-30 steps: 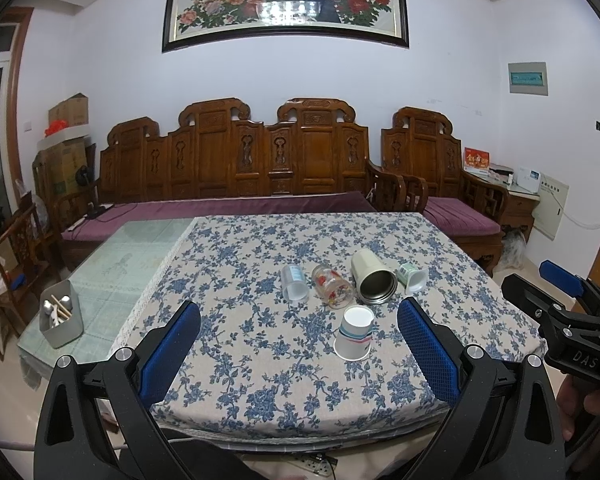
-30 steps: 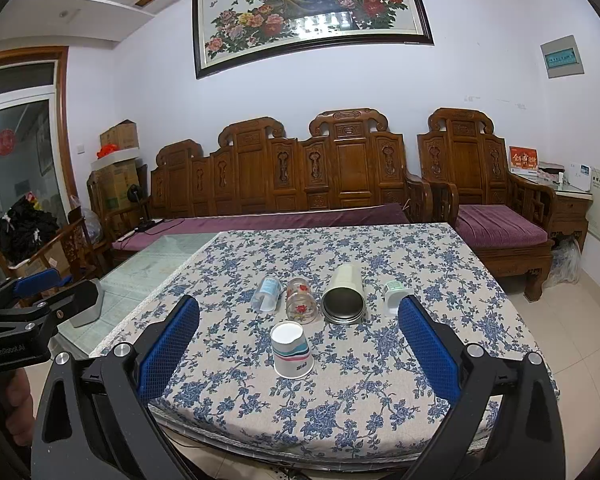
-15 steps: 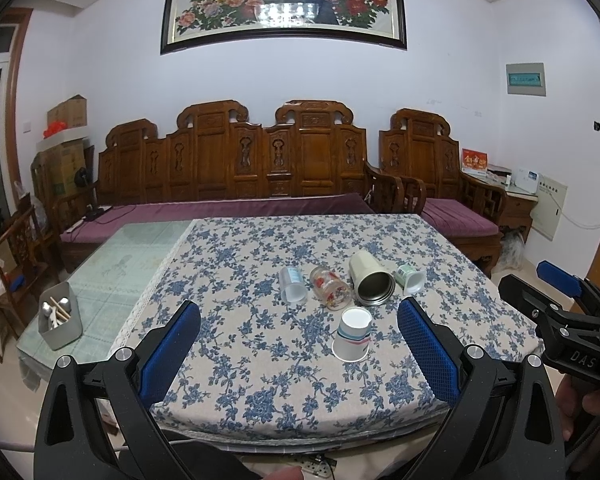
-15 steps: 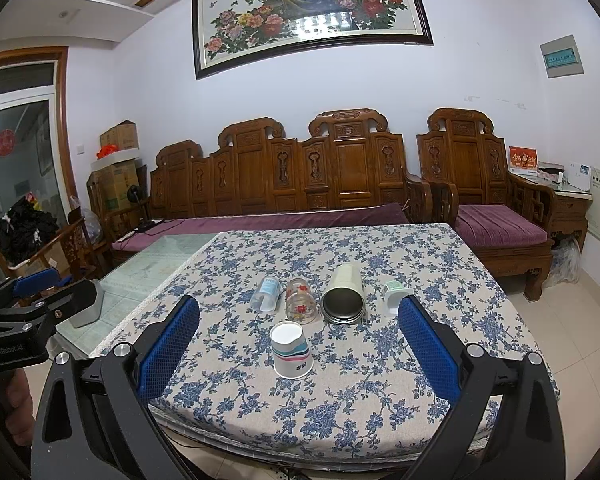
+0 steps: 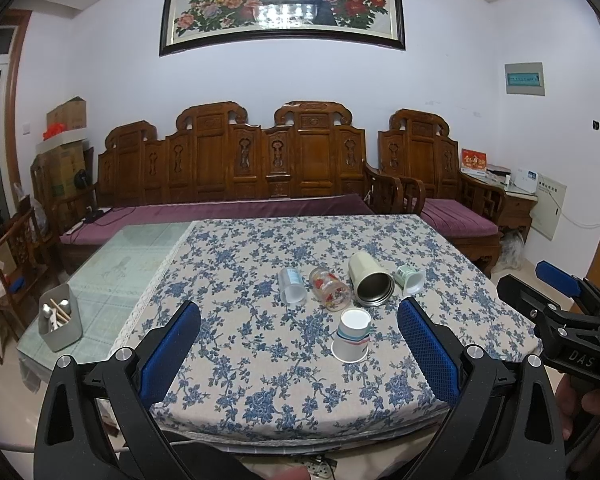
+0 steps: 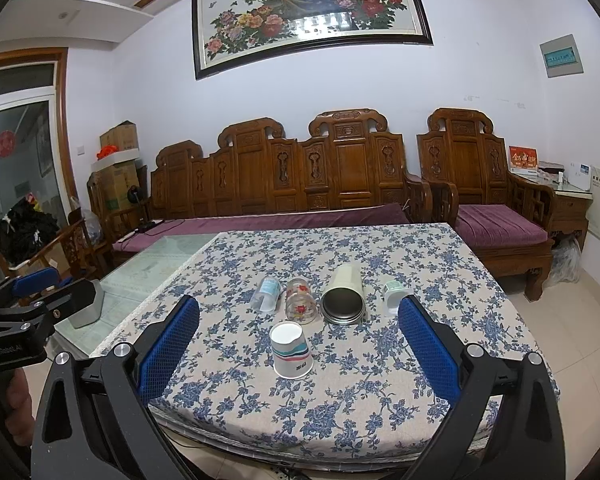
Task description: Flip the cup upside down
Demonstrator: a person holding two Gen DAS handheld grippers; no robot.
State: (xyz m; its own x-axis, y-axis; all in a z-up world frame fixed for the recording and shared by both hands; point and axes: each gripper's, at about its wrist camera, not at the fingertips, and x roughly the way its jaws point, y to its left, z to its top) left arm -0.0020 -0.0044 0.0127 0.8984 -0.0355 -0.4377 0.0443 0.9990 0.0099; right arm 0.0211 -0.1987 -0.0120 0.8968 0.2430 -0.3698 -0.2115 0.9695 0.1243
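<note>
Nothing has visibly shifted: both grippers, left gripper [image 5: 298,328] and right gripper [image 6: 298,324], hang spread apart short of the paper cup [image 6: 291,350], already inverted on the counter [image 6: 440,280]; light and crushable, it wants a soft mid-wall pinch.

left hand-held gripper [image 5: 298,322] | black frame, blue textured pads (silver screws) | right hand-held gripper [image 6: 298,322] alike

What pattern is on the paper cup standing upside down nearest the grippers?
The paper cup is white with wavy teal, red and dark blue bands around its middle; it shows best in the right wrist view.
</note>
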